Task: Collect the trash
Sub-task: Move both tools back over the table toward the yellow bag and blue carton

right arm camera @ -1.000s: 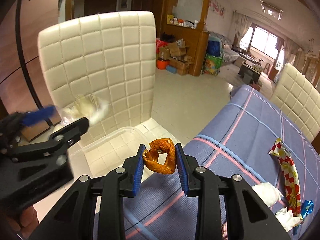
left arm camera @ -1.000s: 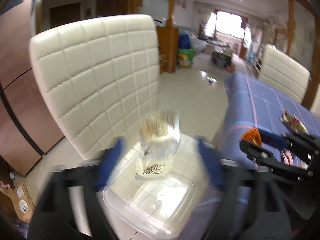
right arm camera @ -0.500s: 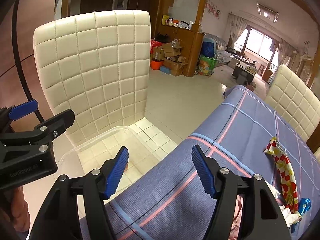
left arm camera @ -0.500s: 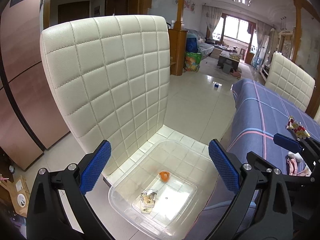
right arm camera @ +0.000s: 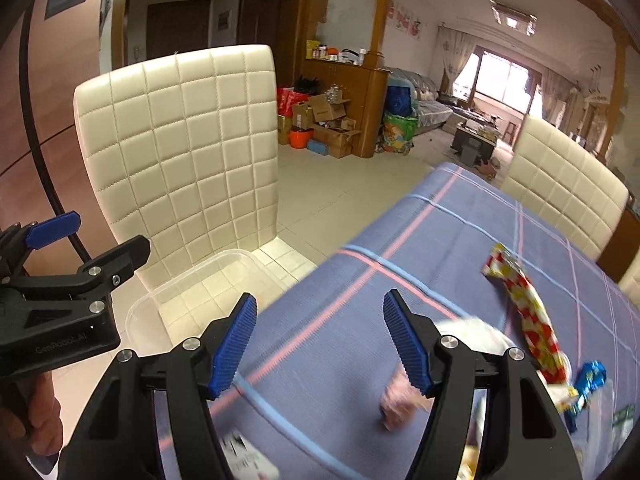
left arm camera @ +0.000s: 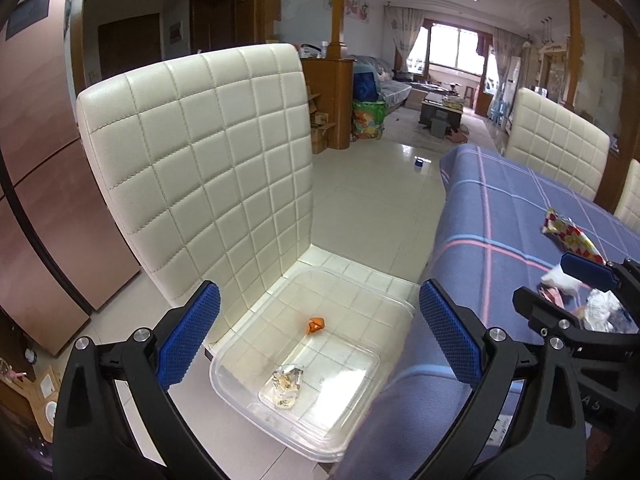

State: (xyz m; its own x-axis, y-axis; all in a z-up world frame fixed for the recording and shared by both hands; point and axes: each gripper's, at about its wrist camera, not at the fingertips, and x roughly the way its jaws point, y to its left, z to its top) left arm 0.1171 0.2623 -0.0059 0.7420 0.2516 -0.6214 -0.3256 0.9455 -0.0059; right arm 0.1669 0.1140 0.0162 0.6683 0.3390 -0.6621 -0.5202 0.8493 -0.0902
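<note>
Hovering left gripper [left arm camera: 316, 336]: jaws wide, empty, above the plastic box [left arm camera: 304, 360] holding dropped trash.
Right gripper [right arm camera: 320, 344]: jaws apart, empty, facing wrappers [right arm camera: 520, 304] on the table [right arm camera: 400, 280].

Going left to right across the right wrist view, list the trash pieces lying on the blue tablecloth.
White printed scrap → pink crumpled piece → red, yellow and white checked wrapper → shiny blue wrapper.

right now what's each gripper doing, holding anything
left gripper: tongs open wide, empty, above the clear bin.
right gripper: tongs open, empty.
</note>
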